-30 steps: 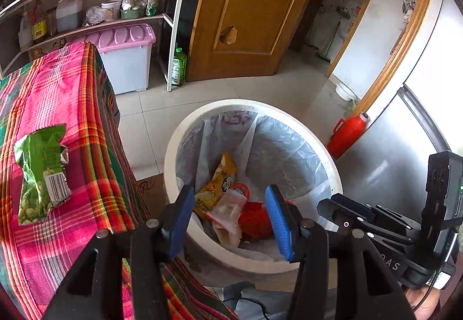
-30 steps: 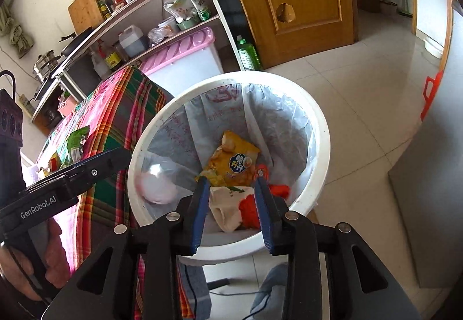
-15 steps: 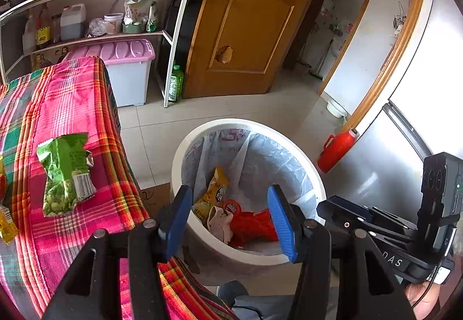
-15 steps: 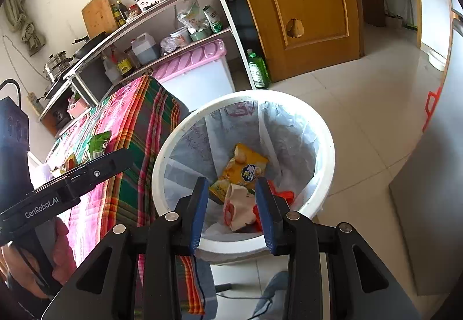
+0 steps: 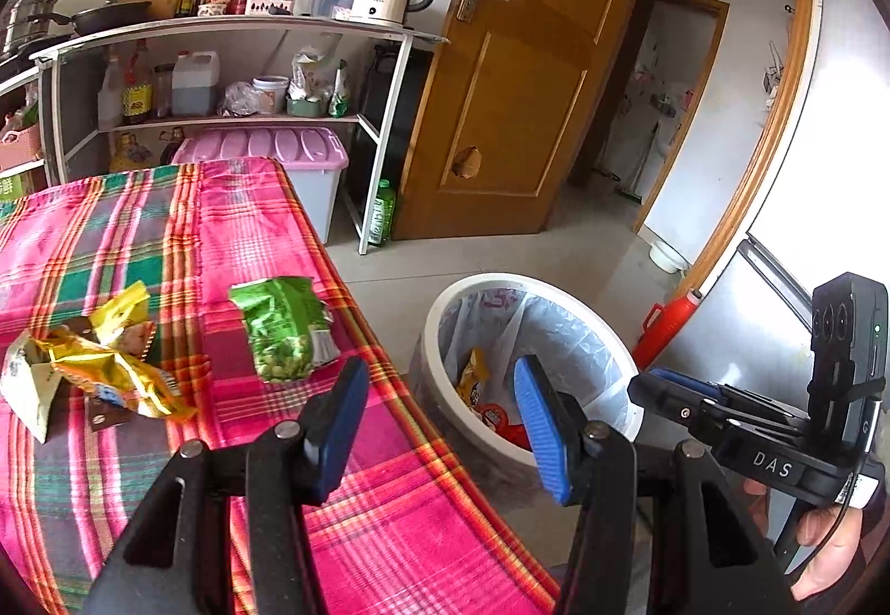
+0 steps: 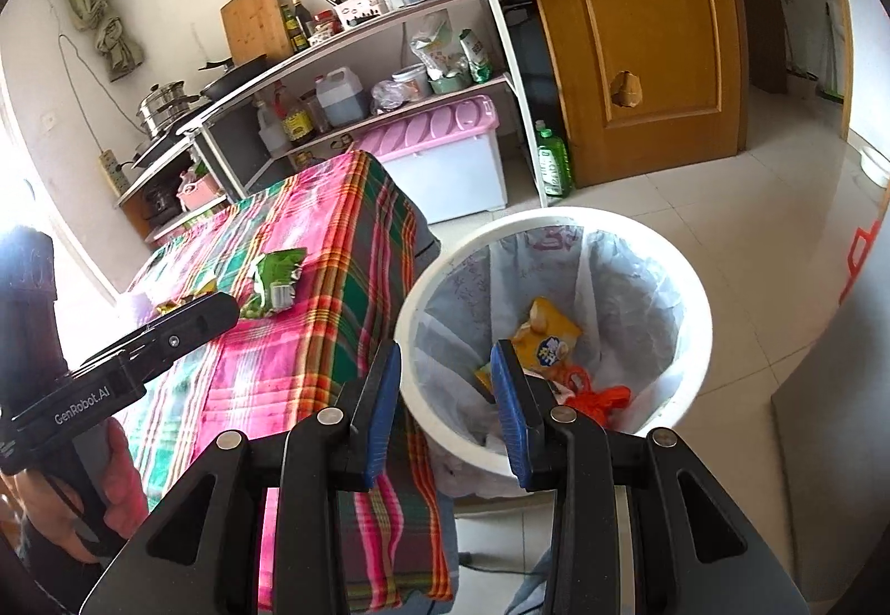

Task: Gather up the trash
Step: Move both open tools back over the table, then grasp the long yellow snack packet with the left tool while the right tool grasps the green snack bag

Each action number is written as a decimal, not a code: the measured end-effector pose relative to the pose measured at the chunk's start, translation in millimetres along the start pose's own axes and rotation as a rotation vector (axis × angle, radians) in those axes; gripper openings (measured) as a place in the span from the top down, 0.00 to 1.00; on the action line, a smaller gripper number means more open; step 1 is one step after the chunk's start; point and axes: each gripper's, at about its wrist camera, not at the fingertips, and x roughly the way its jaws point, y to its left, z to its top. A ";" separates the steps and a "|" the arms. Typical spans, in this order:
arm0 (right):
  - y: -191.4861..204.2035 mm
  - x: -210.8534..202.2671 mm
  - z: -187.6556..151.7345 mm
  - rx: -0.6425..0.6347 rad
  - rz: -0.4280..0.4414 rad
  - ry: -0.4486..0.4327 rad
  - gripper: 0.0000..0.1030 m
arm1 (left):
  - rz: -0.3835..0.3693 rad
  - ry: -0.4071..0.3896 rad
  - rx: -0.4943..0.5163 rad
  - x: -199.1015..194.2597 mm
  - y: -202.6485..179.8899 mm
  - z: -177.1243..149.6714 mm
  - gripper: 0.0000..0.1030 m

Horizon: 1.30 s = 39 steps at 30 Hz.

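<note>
A white bin [image 5: 439, 314] lined with a clear bag stands on the floor beside the table; it also shows in the right wrist view [image 6: 698, 303] with yellow and red wrappers [image 6: 548, 342] inside. A green snack bag [image 5: 283, 331] lies near the table's right edge, also seen in the right wrist view [image 6: 275, 278]. Crumpled gold wrappers [image 5: 94, 370] lie to its left. My left gripper [image 5: 439, 426] is open and empty above the table edge, between the green bag and the bin. My right gripper [image 6: 445, 403] is open and empty above the bin's near rim.
The table carries a pink plaid cloth [image 5: 139, 236]. A white shelf unit [image 5: 233, 30] with a kettle and bottles stands behind it, with a pink-lidded box [image 5: 278, 153] below. A wooden door [image 5: 517, 86], a green bottle [image 6: 553, 164] and a red container [image 5: 667, 331] stand around the bin.
Both grippers have lifted and drawn back from the bin. The left one swung left toward the table, bringing the gold wrappers into view. The right jaws have opened wider.
</note>
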 end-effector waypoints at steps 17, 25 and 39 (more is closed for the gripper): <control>84.1 15.3 -5.0 -0.158 0.126 0.013 0.63 | 0.189 -0.080 -0.094 -74.0 77.4 -29.0 0.45; 102.8 31.0 1.2 -0.187 0.144 0.029 0.59 | 0.237 -0.097 -0.149 -86.8 109.5 -33.0 0.45; 122.6 78.7 16.9 -0.220 0.138 0.074 0.56 | 0.231 -0.058 -0.251 -65.2 144.3 -27.3 0.45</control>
